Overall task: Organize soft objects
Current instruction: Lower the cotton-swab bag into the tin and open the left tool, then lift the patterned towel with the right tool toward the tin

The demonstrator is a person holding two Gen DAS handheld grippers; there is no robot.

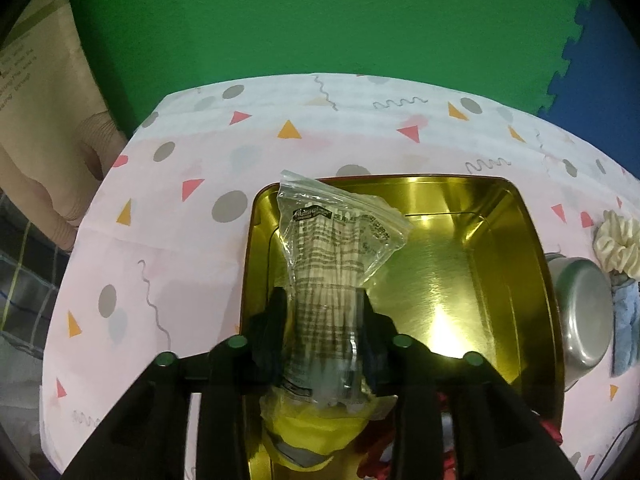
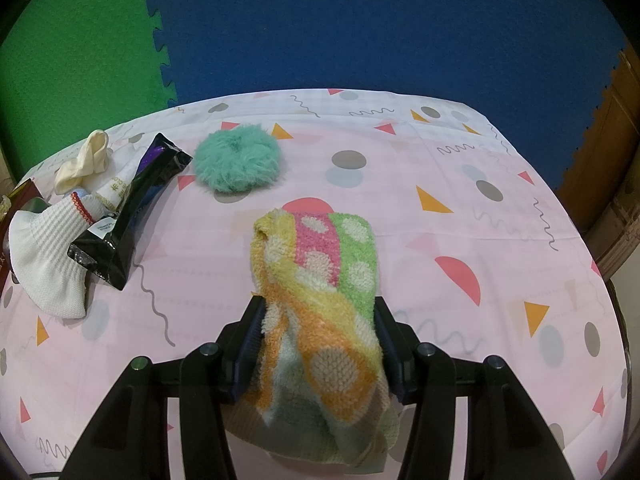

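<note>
A clear plastic bag (image 1: 332, 240) sat pinched in the left hand-held gripper (image 1: 322, 300) above a gold tin (image 1: 532, 264); the right hand-held gripper (image 2: 318, 312) clamped a fuzzy sock (image 2: 320, 280), a teal scrunchie (image 2: 236, 160) ahead.

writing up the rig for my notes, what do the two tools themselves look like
Both are the same design: matte black plastic, with angular struts spreading toward the camera. The left tool has round fasteners along its crossbar that look dark green; on the right tool they look grey-silver. The right tool's fingers carry dark blue ribbed pads. No sleeves or markings are visible.
</note>
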